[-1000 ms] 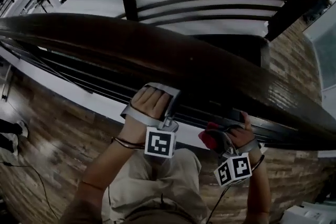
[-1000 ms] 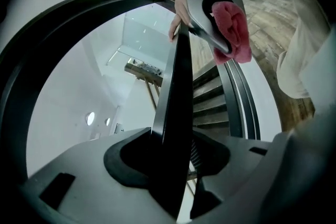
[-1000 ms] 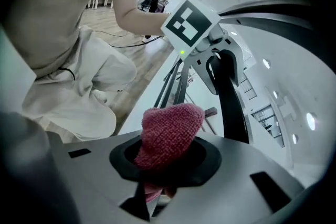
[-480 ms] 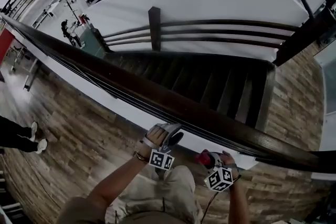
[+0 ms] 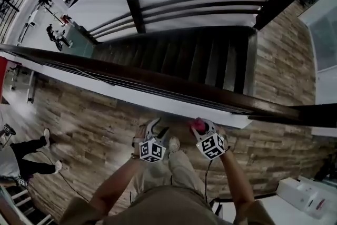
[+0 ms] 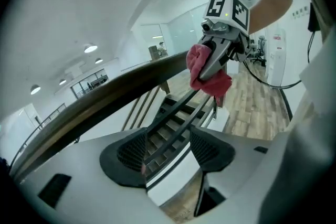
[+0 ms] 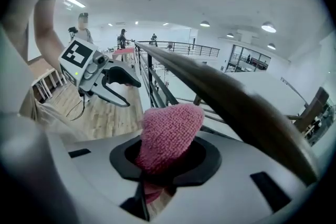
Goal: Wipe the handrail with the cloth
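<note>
The dark wooden handrail (image 5: 158,81) crosses the head view from left to right. Both grippers hover on my side of it, apart from it. My left gripper (image 5: 158,129) is open with nothing between its black pads (image 6: 126,152); its jaws have just been opening. My right gripper (image 5: 201,128) is shut on a bunched pink cloth (image 5: 197,124). In the right gripper view the cloth (image 7: 170,131) bulges out of the jaws, with the handrail (image 7: 231,97) just to its right. The left gripper view shows the handrail (image 6: 105,97) and the right gripper (image 6: 212,63) holding the cloth (image 6: 210,78).
Beyond the rail a dark staircase (image 5: 179,58) drops to a lower floor. Thin rail bars (image 6: 178,113) run under the handrail. A person's legs (image 5: 26,158) show at the left on the wood floor, and a white box (image 5: 308,195) sits at the lower right.
Both grippers have risen and come back from under the handrail toward my body. The left jaws stand wider apart. The cloth stays in the right gripper.
</note>
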A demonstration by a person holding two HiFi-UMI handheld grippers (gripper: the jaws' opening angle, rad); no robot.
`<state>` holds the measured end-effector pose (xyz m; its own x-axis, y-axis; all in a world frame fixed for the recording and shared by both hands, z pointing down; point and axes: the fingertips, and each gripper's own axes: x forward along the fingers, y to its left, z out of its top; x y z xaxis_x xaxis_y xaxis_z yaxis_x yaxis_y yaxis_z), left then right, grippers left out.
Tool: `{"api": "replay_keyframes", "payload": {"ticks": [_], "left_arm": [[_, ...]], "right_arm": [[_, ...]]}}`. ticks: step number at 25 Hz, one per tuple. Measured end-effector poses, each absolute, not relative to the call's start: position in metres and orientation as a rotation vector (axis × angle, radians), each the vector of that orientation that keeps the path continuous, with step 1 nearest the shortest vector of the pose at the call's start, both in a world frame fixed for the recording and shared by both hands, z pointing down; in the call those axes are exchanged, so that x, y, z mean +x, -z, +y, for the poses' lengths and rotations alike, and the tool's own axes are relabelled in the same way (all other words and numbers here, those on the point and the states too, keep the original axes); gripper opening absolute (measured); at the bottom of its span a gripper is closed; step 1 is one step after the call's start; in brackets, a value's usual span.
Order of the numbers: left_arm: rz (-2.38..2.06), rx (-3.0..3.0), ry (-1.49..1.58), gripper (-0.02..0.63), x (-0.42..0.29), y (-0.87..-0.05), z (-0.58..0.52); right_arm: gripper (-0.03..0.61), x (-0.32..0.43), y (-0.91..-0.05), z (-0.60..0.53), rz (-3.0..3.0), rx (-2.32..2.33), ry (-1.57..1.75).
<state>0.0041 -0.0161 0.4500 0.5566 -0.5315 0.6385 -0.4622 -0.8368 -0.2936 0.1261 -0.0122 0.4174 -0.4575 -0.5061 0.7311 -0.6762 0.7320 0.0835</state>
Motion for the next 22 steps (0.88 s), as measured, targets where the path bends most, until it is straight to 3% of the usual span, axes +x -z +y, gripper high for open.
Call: {"api": "replay_keyframes", "payload": {"ticks": [8, 22], "left_arm": [[0.929, -2.738, 1.057, 0.265, 0.029, -0.357, -0.028], [0.954, -2.86, 1.185, 0.249, 0.065, -0.373, 0.016]], "right_arm": [[0.1, 0.15, -0.332, -0.025, -2.183, 1.048, -0.312], [0.1, 0.225, -0.338, -0.015, -2.154, 1.063, -0.333]]}}
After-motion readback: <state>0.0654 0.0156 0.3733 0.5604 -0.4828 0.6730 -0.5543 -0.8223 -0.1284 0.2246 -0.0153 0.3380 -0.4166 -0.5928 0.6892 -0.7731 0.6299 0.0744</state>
